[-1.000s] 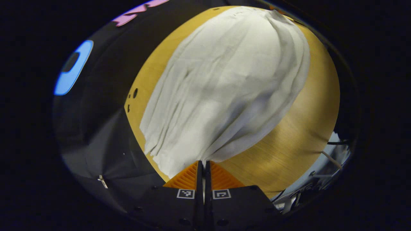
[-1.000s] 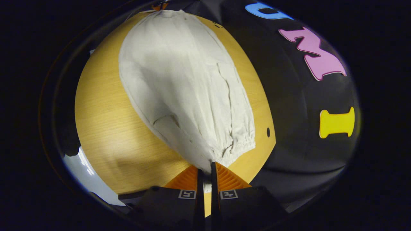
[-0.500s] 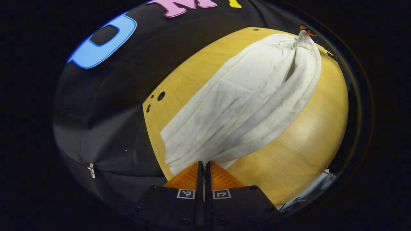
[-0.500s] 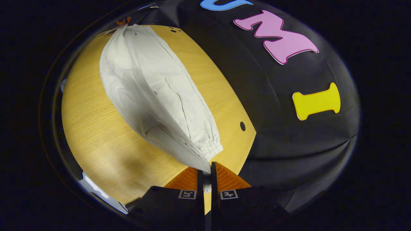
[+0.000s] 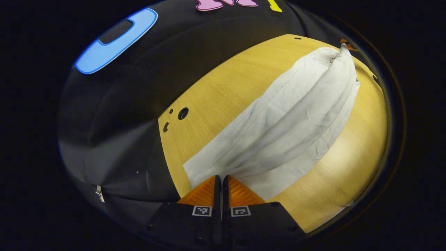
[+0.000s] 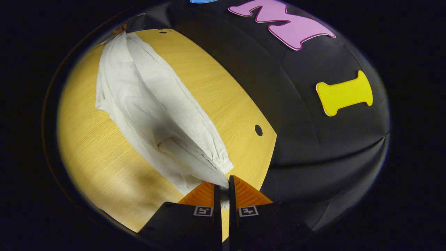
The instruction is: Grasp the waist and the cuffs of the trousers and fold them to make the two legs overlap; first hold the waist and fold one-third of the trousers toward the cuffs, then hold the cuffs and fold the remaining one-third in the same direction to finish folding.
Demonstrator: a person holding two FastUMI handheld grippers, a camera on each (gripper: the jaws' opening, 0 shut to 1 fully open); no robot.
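Note:
White trousers (image 5: 296, 115) stretch lengthwise across a wooden table (image 5: 223, 87). My left gripper (image 5: 221, 177) is shut on the cloth at the near end, with the fabric running away from its fingers in a raised fold over a flat lower layer. In the right gripper view the trousers (image 6: 150, 104) run from the far left to my right gripper (image 6: 223, 184), which is shut on the corner beside a gathered elastic band (image 6: 223, 162). The pinched upper layer hangs slightly above the layer lying on the table (image 6: 216, 87). A bit of the other gripper (image 5: 345, 42) shows at the far end.
The table's back edge meets the black cloth wall. Cable holes (image 5: 183, 113) sit near that edge, and another hole (image 6: 258, 130) lies close to the elastic end. Bare wood lies on both sides of the trousers.
Both grippers have carried the held edge across and down toward the table. The cloth, spread wide a second ago, now forms a narrow long fold lying over its lower layer.

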